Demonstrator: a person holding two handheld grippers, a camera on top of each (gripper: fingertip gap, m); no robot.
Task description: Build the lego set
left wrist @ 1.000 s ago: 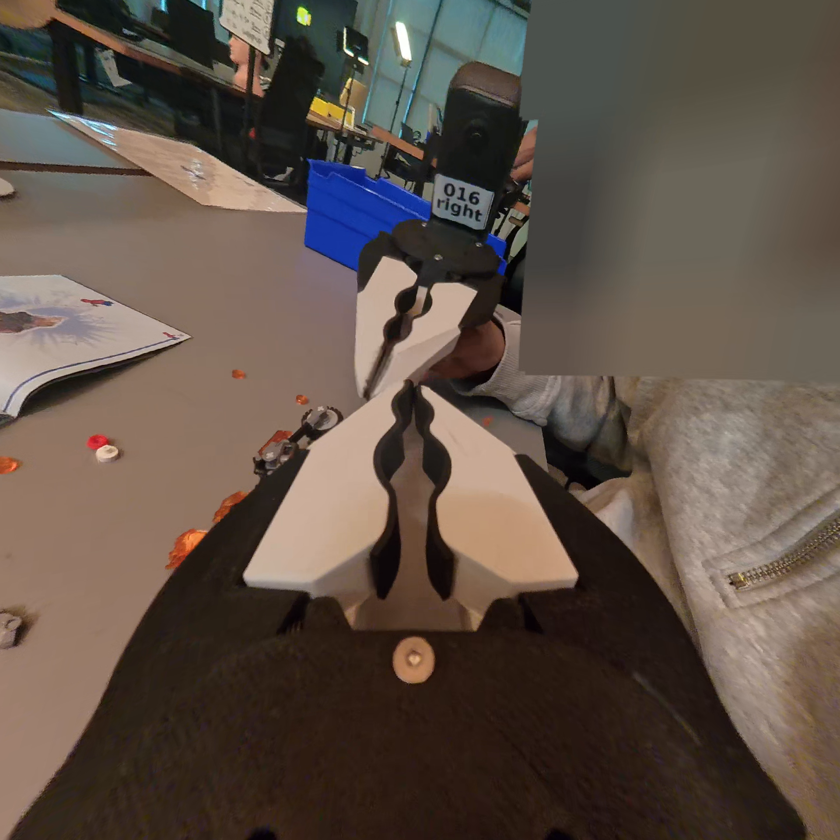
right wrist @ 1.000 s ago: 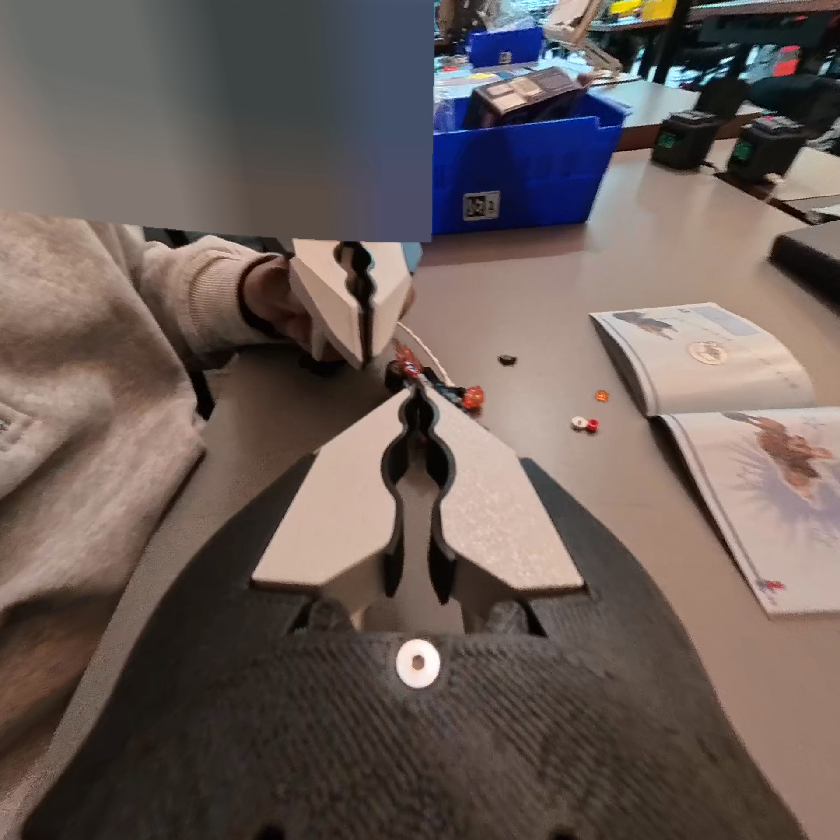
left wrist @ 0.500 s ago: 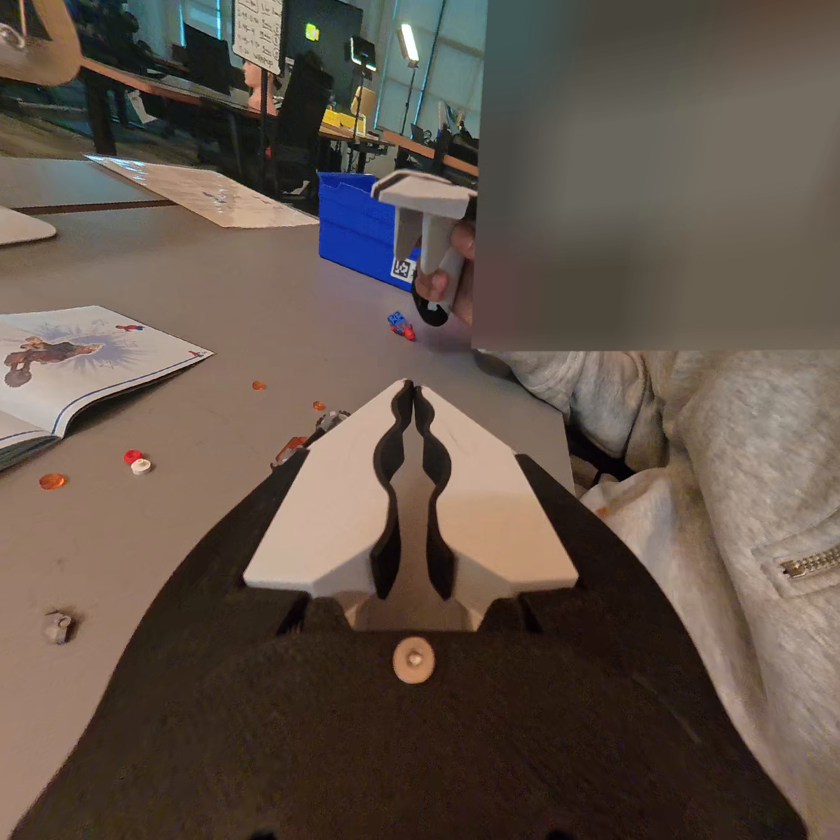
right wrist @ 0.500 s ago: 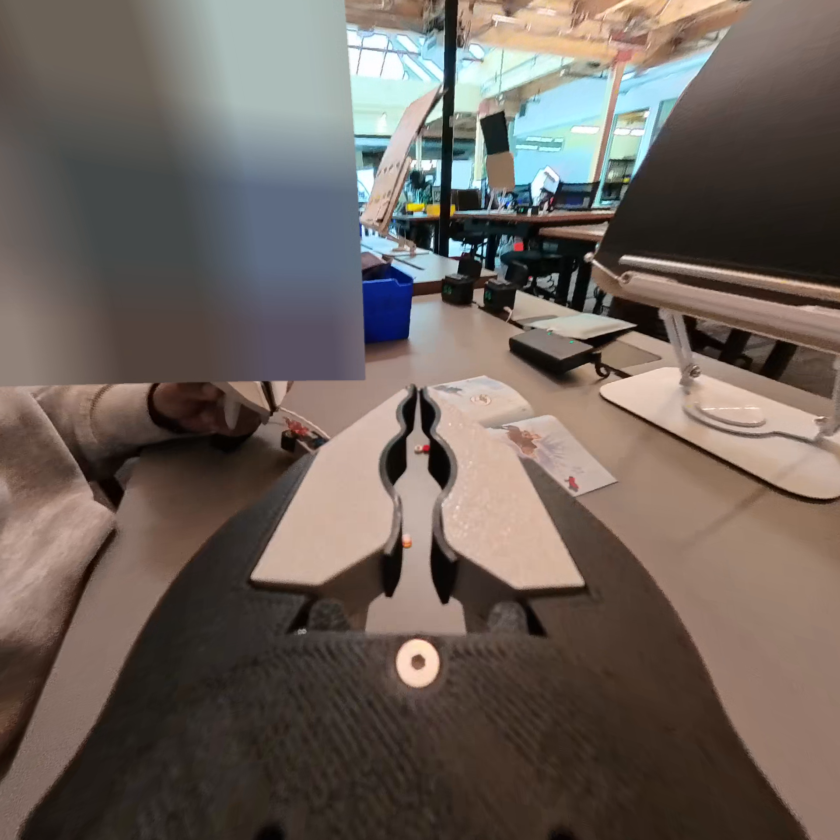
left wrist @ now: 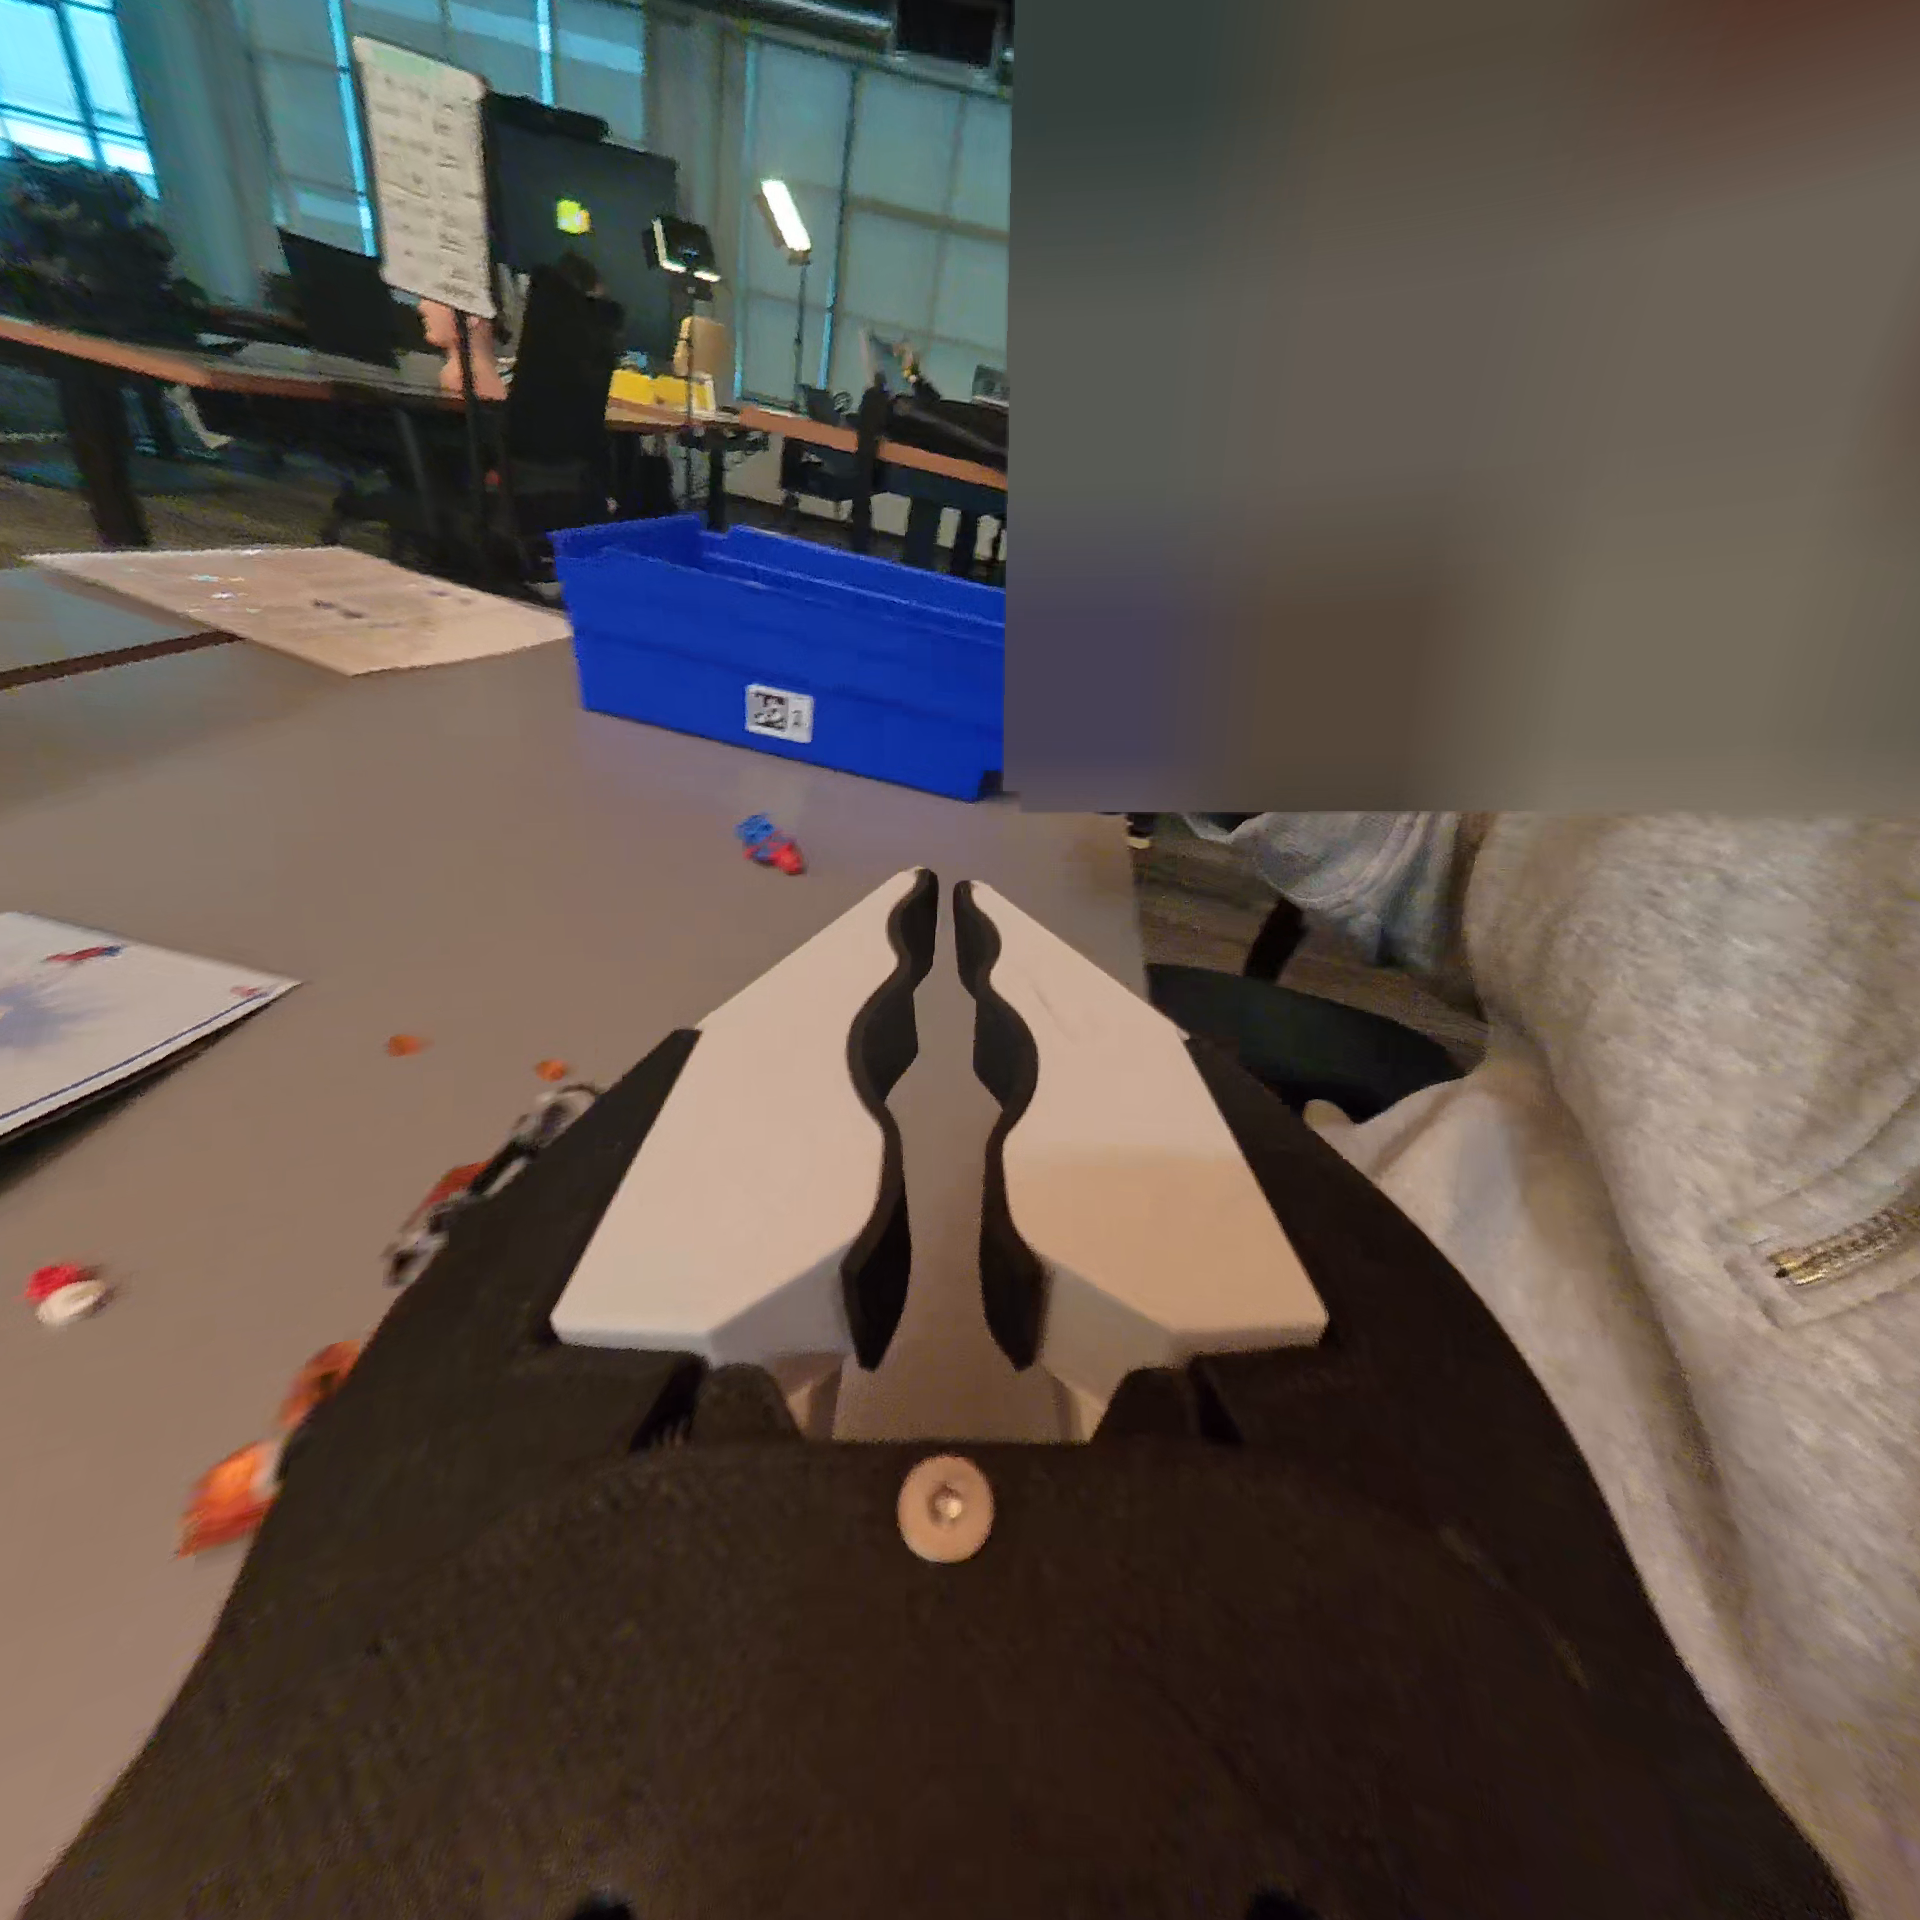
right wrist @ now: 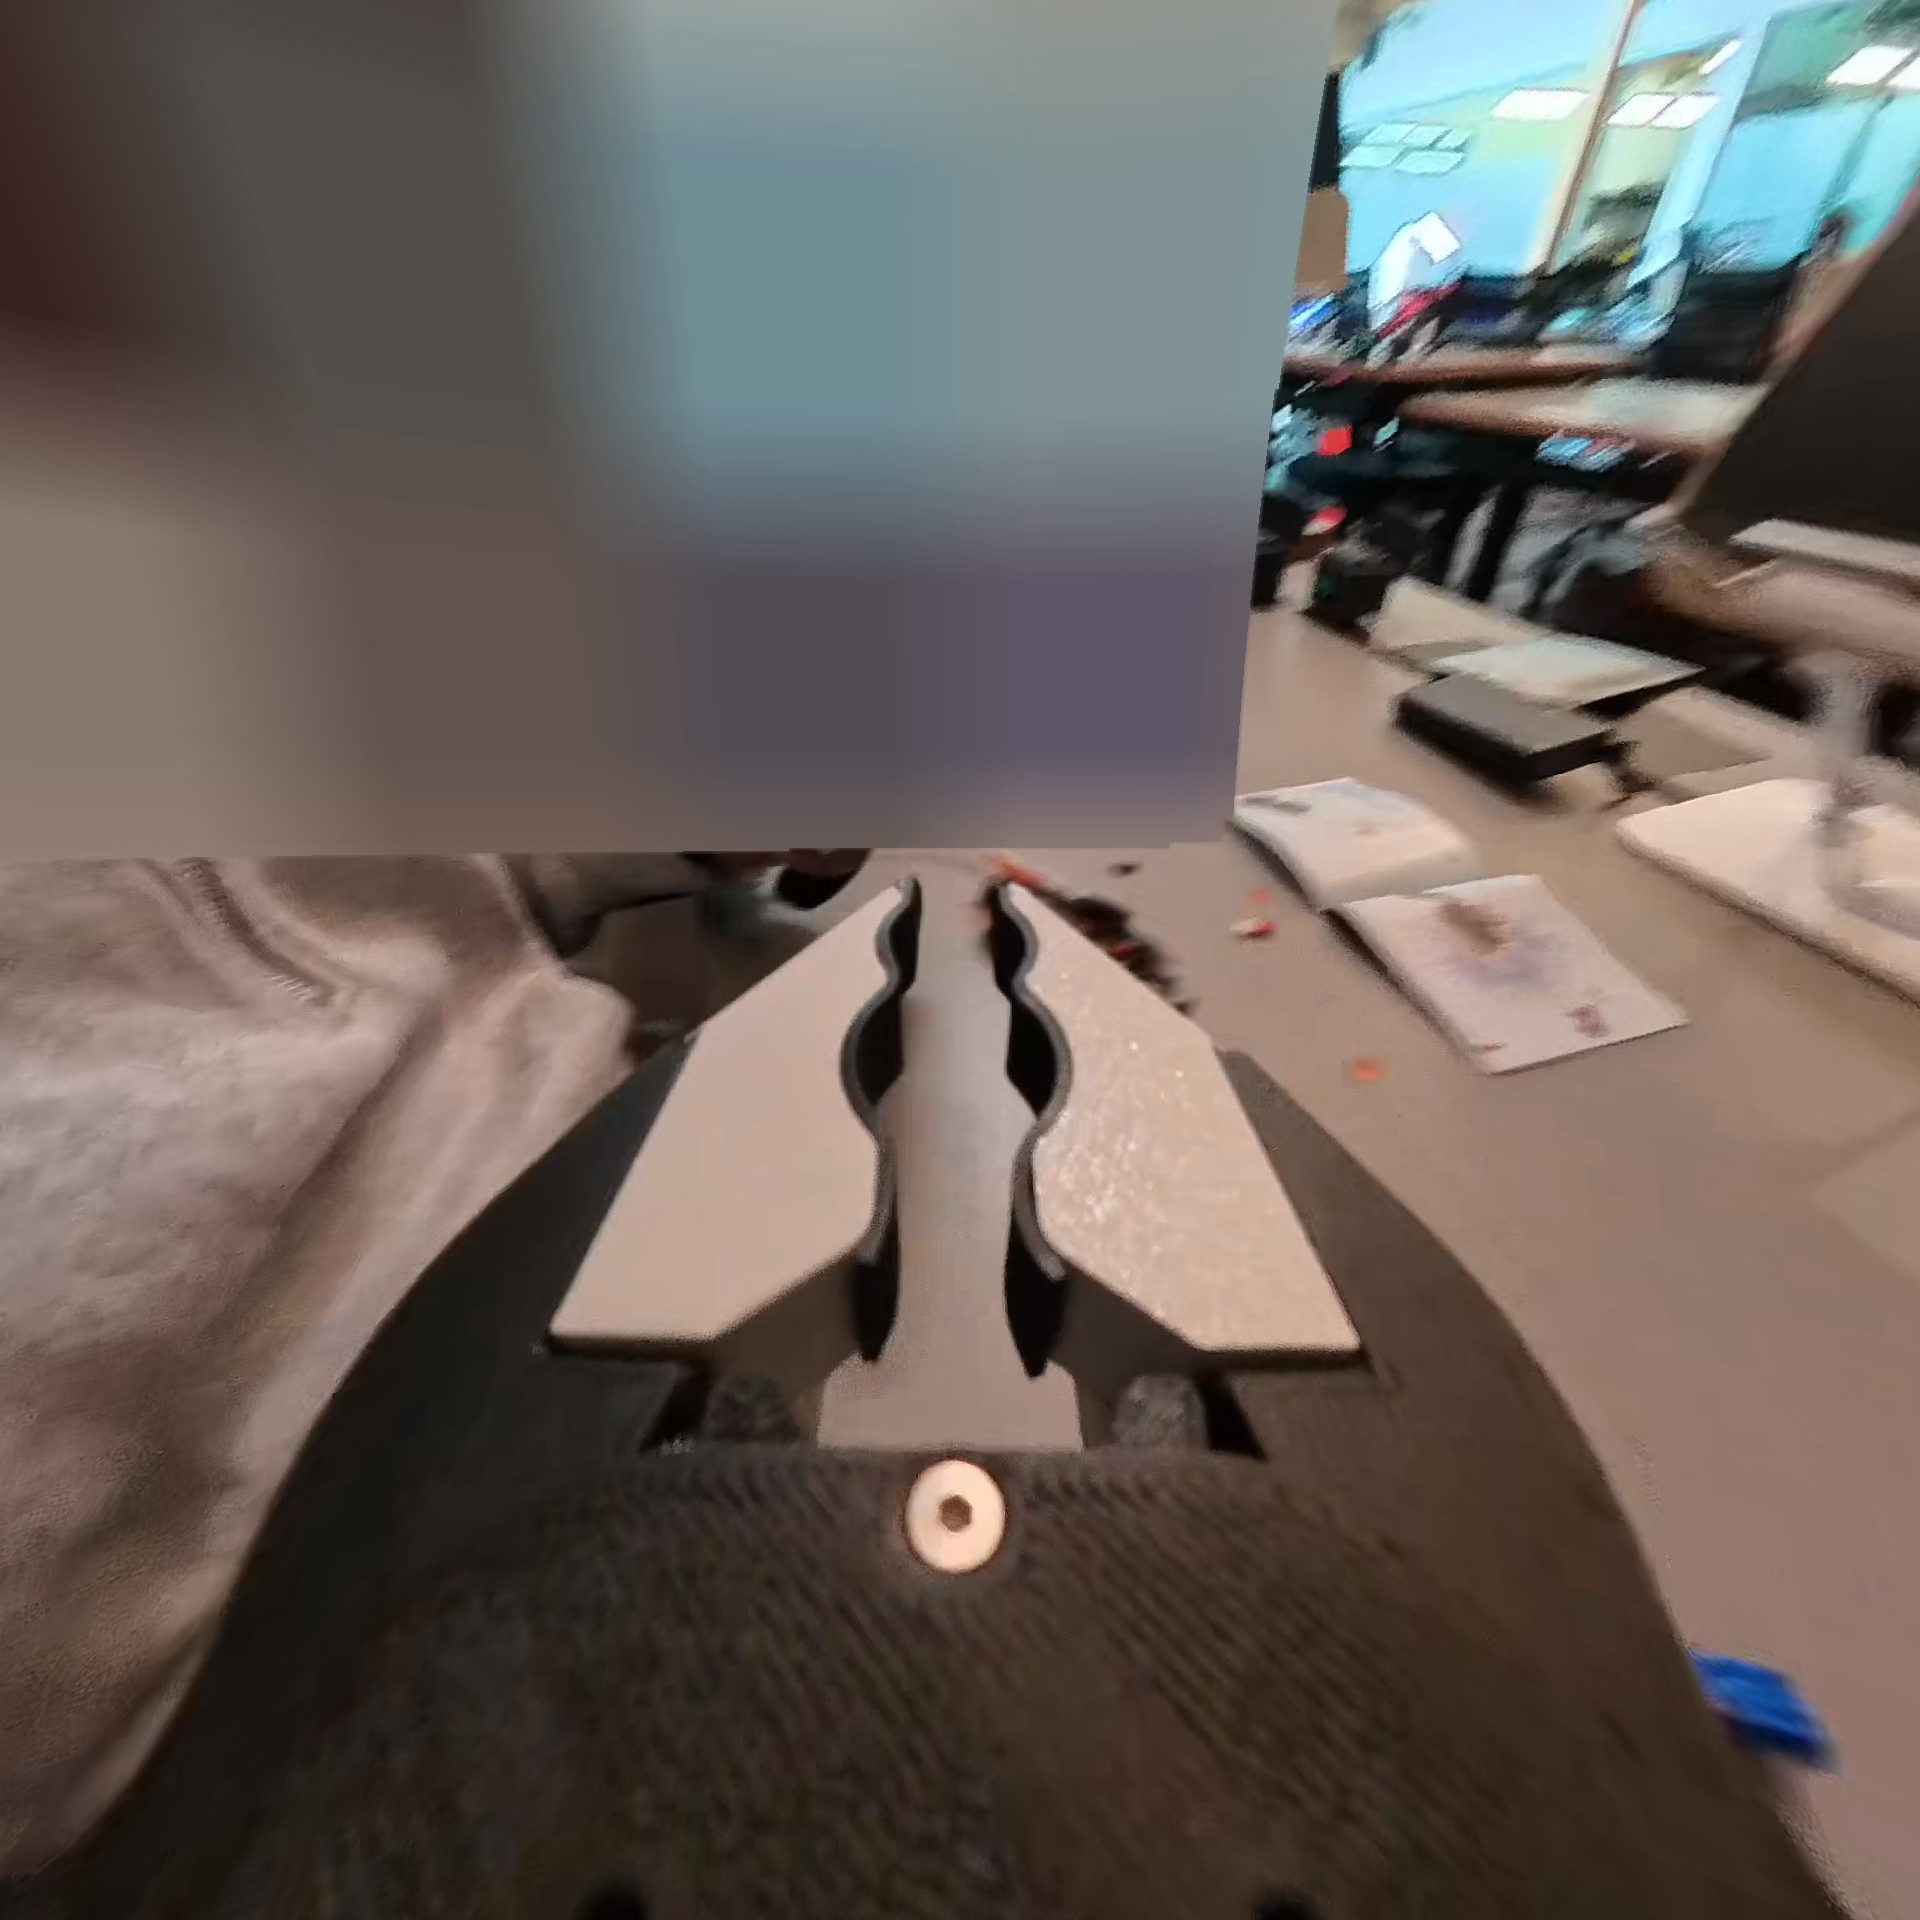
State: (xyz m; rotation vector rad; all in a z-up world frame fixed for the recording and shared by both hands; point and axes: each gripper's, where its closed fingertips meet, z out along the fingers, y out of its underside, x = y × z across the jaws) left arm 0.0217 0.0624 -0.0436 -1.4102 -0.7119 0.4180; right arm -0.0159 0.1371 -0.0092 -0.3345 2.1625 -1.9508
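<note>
My left gripper [left wrist: 937, 885] is shut and empty, held over the grey table's near edge. A partly built lego model [left wrist: 488, 1174], black, grey and orange, lies just left of its fingers. A small blue and red lego piece [left wrist: 771, 844] lies beyond the tips. My right gripper [right wrist: 954, 891] has its jaws slightly apart with nothing between them. In the blurred right wrist view the dark and orange model [right wrist: 1101, 925] lies just beyond its right fingertip. The right gripper does not show in the left wrist view.
An open instruction booklet [left wrist: 104, 997] [right wrist: 1455, 935] lies on the table. Loose orange pieces [left wrist: 234, 1481] and a red and white pair [left wrist: 64, 1294] are scattered. A blue bin [left wrist: 790, 644] stands behind. A person's grey sweatshirt [left wrist: 1662, 1143] is close by. Left tips to right tips: about 10 cm.
The right gripper has gone out of the left wrist view and its jaws have parted a little. Both cameras have swung; the left gripper stays shut.
</note>
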